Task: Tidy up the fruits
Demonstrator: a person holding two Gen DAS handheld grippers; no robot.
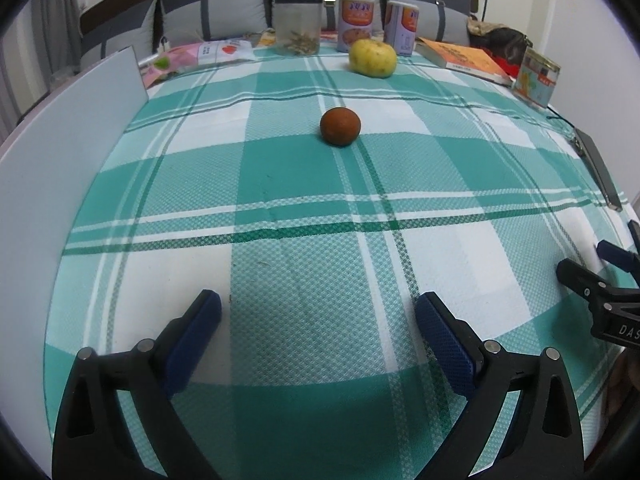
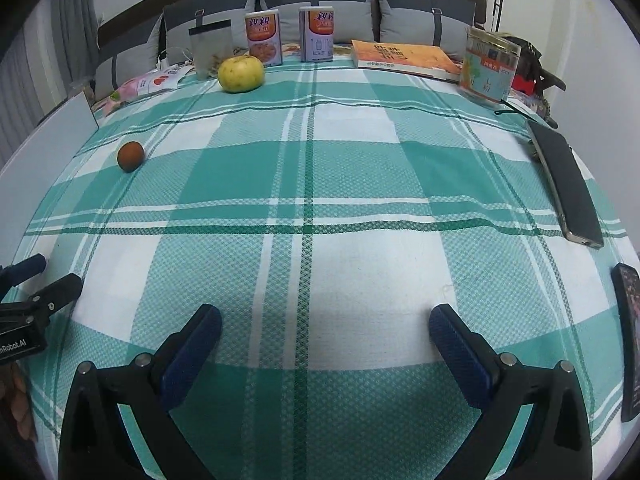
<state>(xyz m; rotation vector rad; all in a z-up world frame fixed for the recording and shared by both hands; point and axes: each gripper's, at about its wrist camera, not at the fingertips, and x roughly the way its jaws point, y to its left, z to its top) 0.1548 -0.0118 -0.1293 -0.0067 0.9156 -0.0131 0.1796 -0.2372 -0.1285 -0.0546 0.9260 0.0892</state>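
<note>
Both grippers hover low over the near edge of the checked tablecloth point(image 1: 320, 240), side by side. The left gripper point(image 1: 318, 308) has its jaws spread wide and empty; the right gripper point(image 2: 325, 320) likewise. A small reddish-brown fruit point(image 1: 340, 126) sits alone mid-table (left of centre from the right wrist view), and a larger yellow-green fruit point(image 1: 372, 58) lies farther back, just before two cans point(image 1: 355, 24).

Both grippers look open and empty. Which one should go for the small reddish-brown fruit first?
Left, probably. The reddish-brown fruit sits almost straight ahead of the left gripper, between its open fingers' lines. For the right gripper it lies far off to the left.
</note>
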